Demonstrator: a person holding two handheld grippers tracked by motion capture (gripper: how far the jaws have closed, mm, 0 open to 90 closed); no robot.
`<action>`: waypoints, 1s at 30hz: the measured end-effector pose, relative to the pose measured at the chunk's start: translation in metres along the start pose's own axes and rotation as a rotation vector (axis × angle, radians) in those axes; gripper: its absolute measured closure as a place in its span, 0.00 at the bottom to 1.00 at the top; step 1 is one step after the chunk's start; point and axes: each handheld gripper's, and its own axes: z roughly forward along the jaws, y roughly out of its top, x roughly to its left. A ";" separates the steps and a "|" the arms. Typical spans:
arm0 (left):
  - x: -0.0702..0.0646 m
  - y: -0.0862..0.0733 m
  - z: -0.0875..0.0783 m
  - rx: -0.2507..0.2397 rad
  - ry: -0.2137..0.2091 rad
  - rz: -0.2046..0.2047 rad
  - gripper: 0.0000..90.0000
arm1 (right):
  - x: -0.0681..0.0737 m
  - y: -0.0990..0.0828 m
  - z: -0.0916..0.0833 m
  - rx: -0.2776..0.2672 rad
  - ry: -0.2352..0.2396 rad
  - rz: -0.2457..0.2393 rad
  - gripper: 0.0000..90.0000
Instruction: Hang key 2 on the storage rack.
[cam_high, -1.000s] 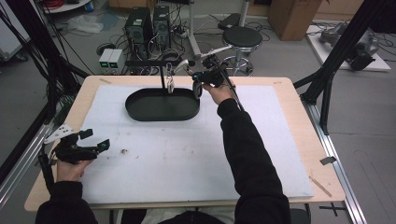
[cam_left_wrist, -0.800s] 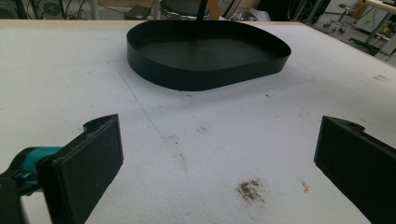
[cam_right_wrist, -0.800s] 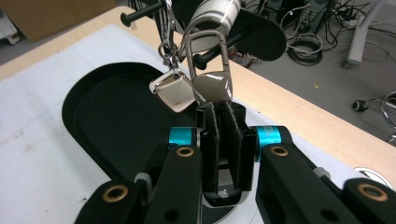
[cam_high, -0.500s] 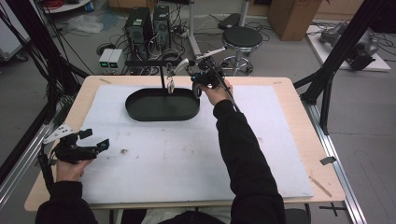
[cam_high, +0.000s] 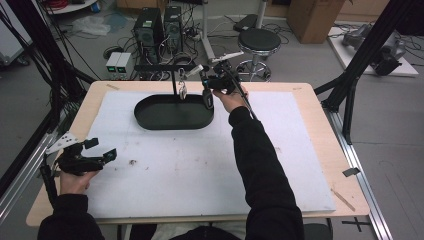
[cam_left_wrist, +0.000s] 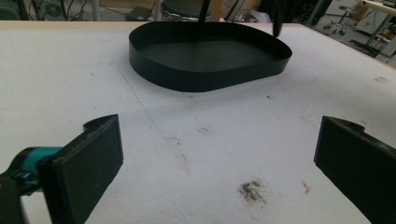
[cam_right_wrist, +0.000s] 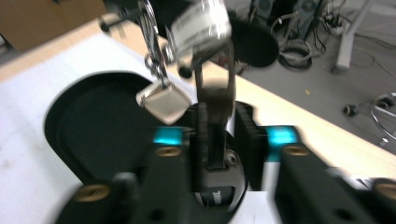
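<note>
While the white-covered table (cam_high: 300, 150) carried little else, one black oval tray (cam_high: 172, 122) sat at its far middle, with one T-shaped stand (cam_high: 165, 66) rising from it. Two pieces hung from the stand's crossbar.

The bigger one looked like a wristwatch (cam_right_wrist: 215, 93) on a metal band. It hung straight down at the bar's right end, with its round case low, just over the tray's right end. Likely fairly light and stiff along the links but free to swing, and the polished metal was probably slippery. The flat band above the case was the best place to pinch, not the glass face.

The smaller one was a silver square pendant (cam_right_wrist: 163, 103) on a ring chain, just beside the watch. It was very light, would swing easily, and was better left alone.

The right gripper (cam_right_wrist: 219, 116) reached in at the band. Its jaws had just been opening and stood a little apart with the band between them, no longer pinching, though blur hid the exact contact. The left gripper (cam_high: 102, 149) hovered low over the near left of the table, well apart from the tray, jaws wide and empty.

Count: one tray, one stand, one watch, one pendant, two grippers.
</note>
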 end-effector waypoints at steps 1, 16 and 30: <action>0.000 0.000 0.000 0.000 0.000 0.000 0.02 | 0.000 0.001 -0.002 -0.010 0.004 0.002 0.63; -0.001 0.000 -0.001 0.001 -0.001 0.002 0.02 | -0.007 -0.004 -0.019 0.036 0.156 0.005 0.01; -0.002 0.000 -0.001 0.010 0.002 0.007 0.02 | -0.026 -0.029 -0.045 0.006 0.114 0.010 0.01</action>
